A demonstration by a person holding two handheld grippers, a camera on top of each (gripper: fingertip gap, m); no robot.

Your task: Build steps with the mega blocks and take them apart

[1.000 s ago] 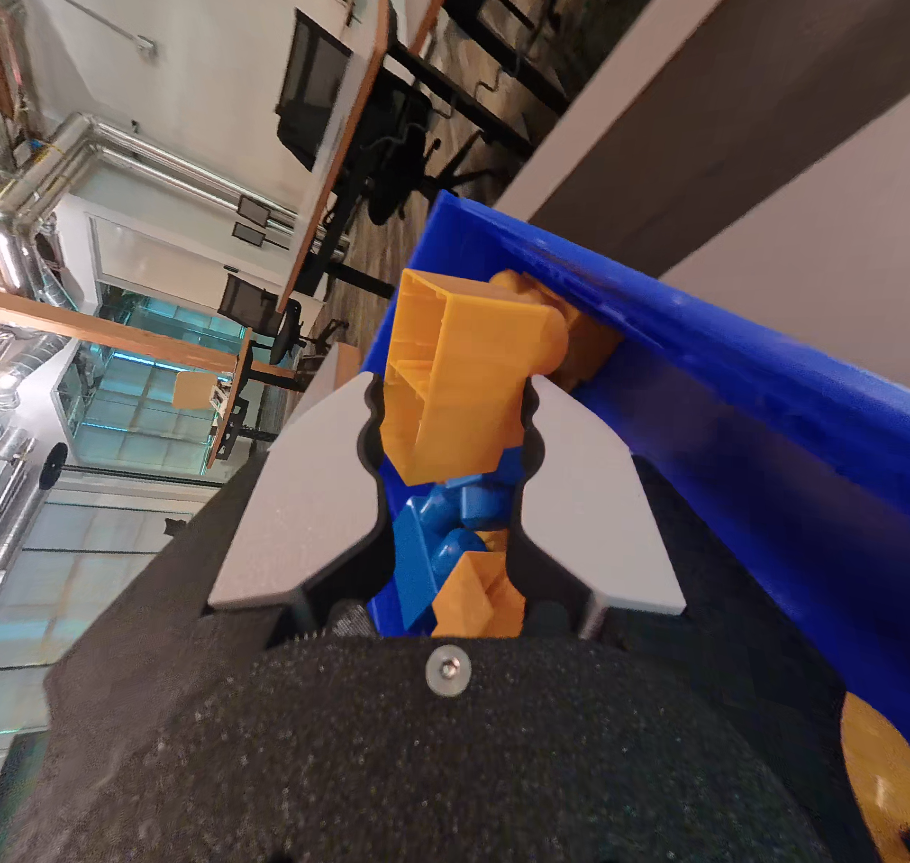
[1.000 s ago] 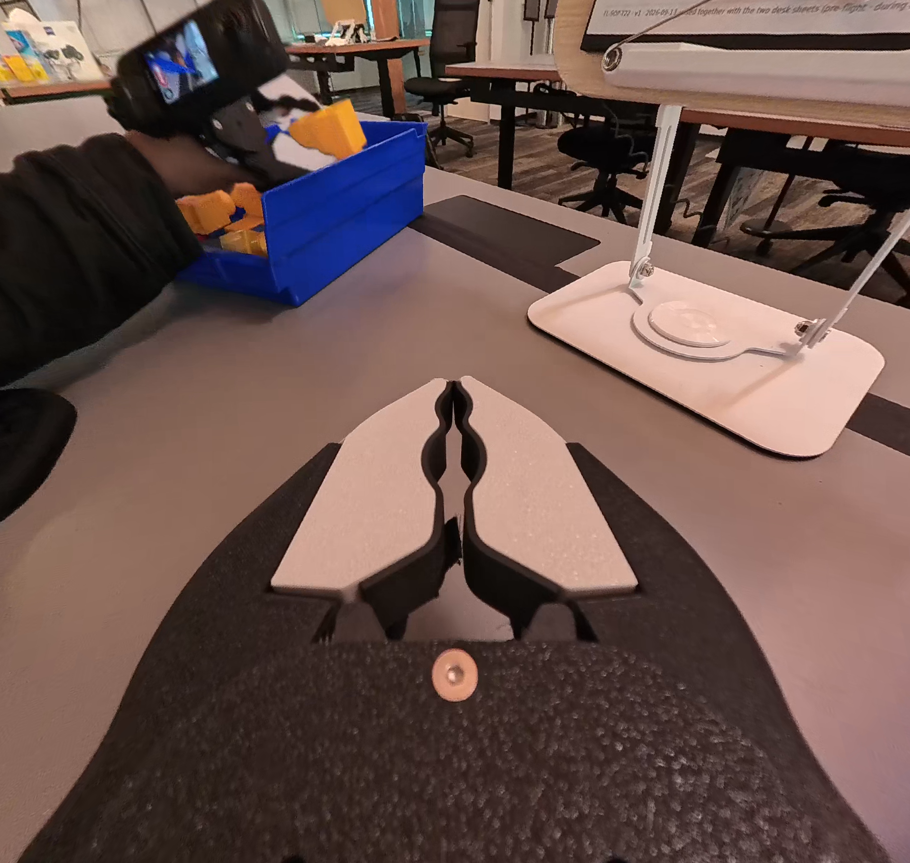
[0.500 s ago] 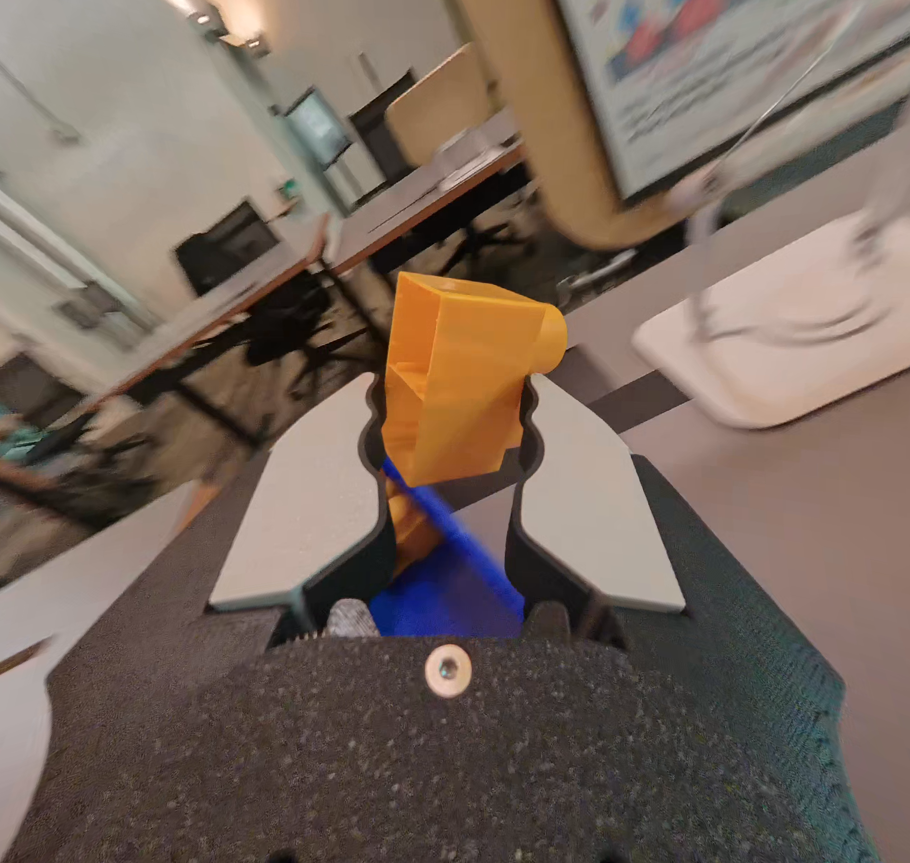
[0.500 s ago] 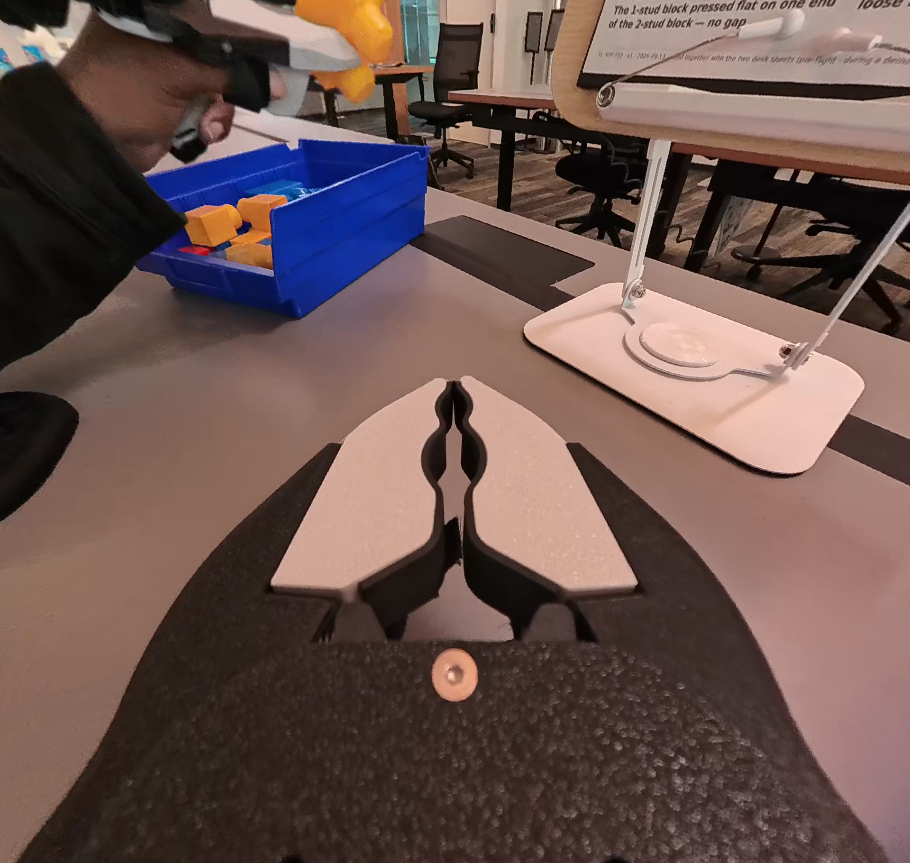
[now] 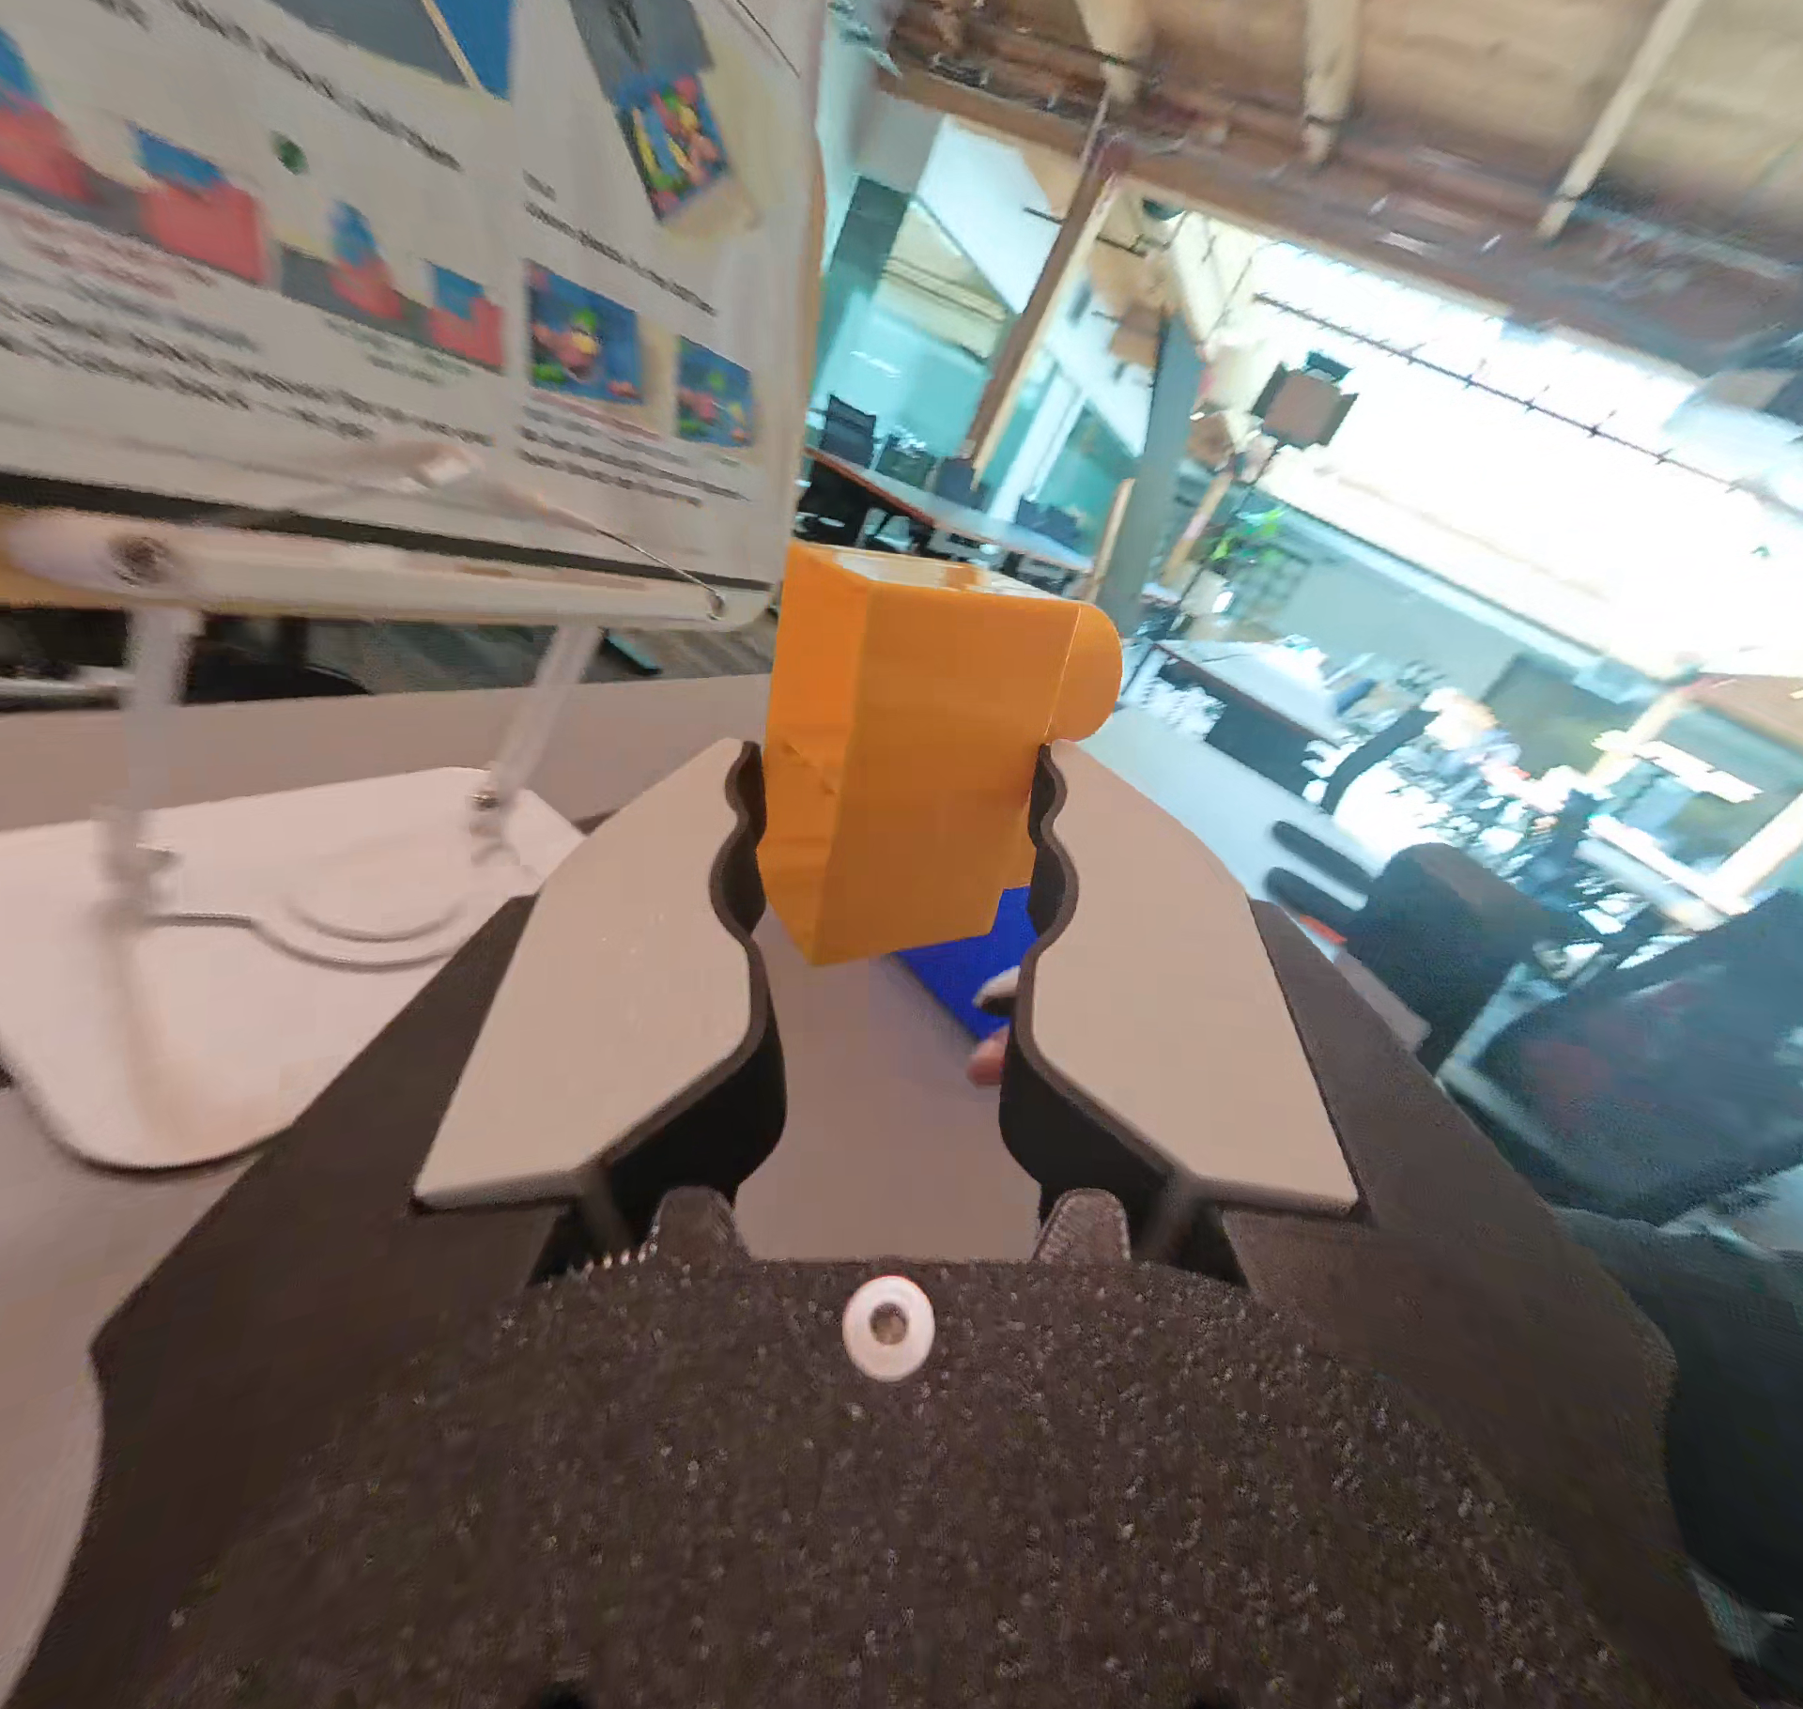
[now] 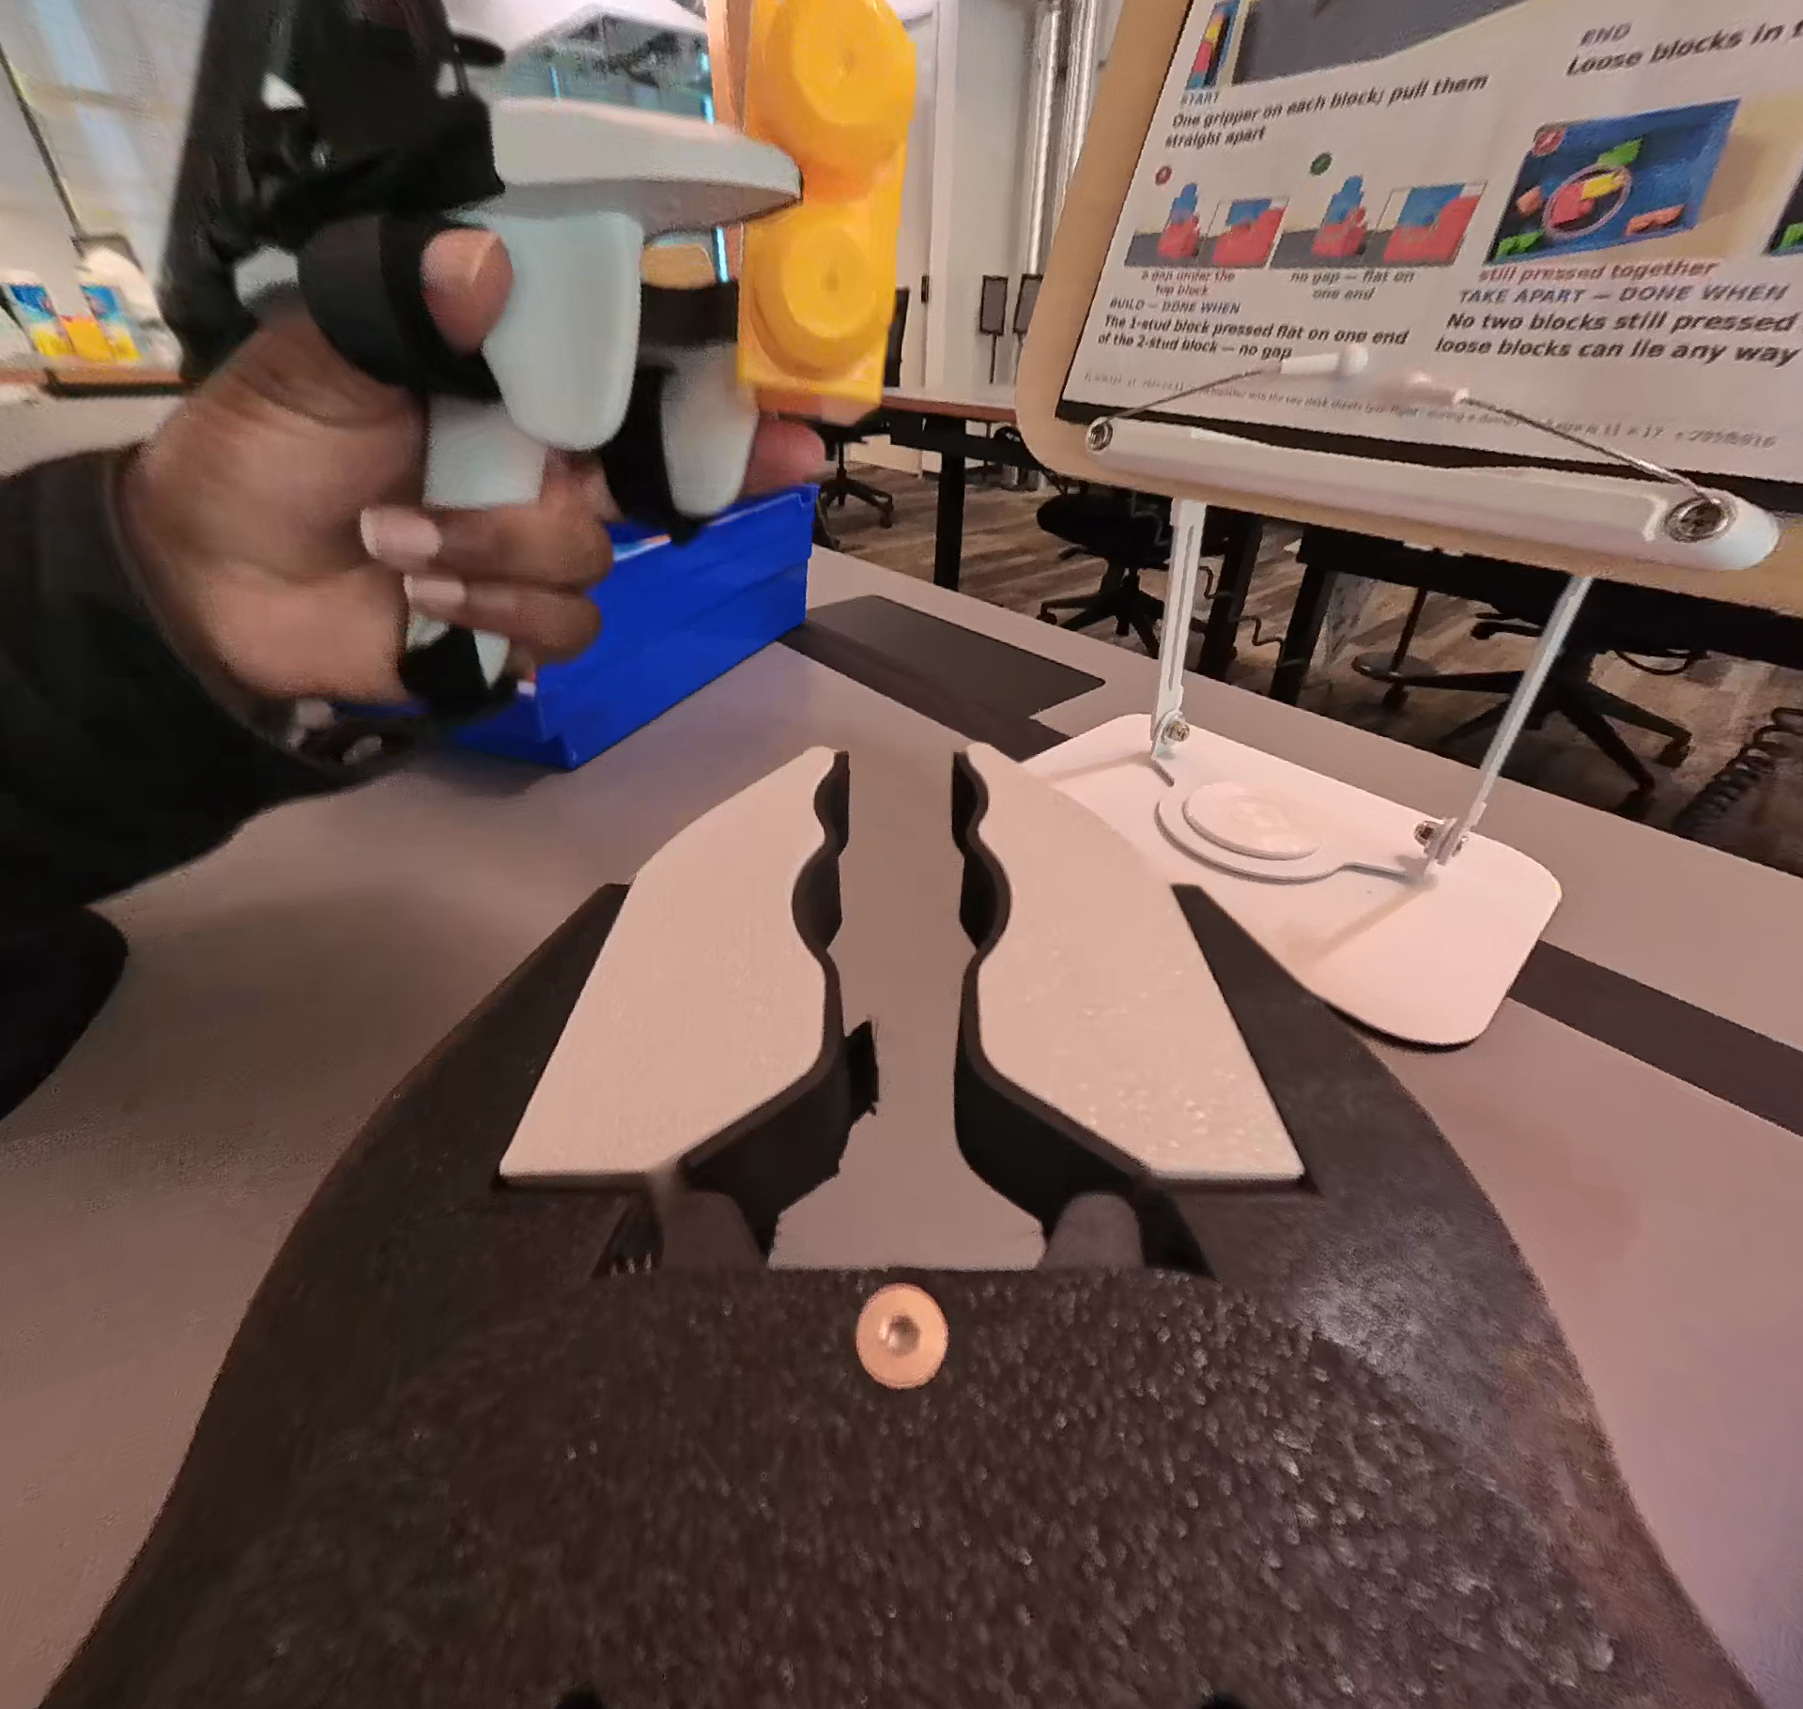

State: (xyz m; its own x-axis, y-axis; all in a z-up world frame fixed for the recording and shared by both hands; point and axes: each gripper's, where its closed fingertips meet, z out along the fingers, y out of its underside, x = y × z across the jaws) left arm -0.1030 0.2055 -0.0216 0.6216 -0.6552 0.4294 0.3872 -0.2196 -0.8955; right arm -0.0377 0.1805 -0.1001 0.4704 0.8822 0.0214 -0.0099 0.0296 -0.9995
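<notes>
Orange block (image 5: 907, 765), blue bin (image 6: 683, 618), grey table (image 6: 390, 882).

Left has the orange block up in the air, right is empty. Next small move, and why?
Probably lower the left gripper to set its orange two-stud plastic block studs-up on the bare grey table: it is held aloft sideways, and the right gripper is open, empty.

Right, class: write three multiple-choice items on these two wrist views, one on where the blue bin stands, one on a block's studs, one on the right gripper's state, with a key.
1. The blue bin stands: A on the grey table; B on the floor; C on the white stand base.
2. Studs on the orange block: A one; B two; C four.
3. The right gripper is: A shut on a block; B open and empty; C out of view.

Key: A, it rests on the tabletop; B, two round studs face the right camera; B, bare table shows between its fingers.
</notes>
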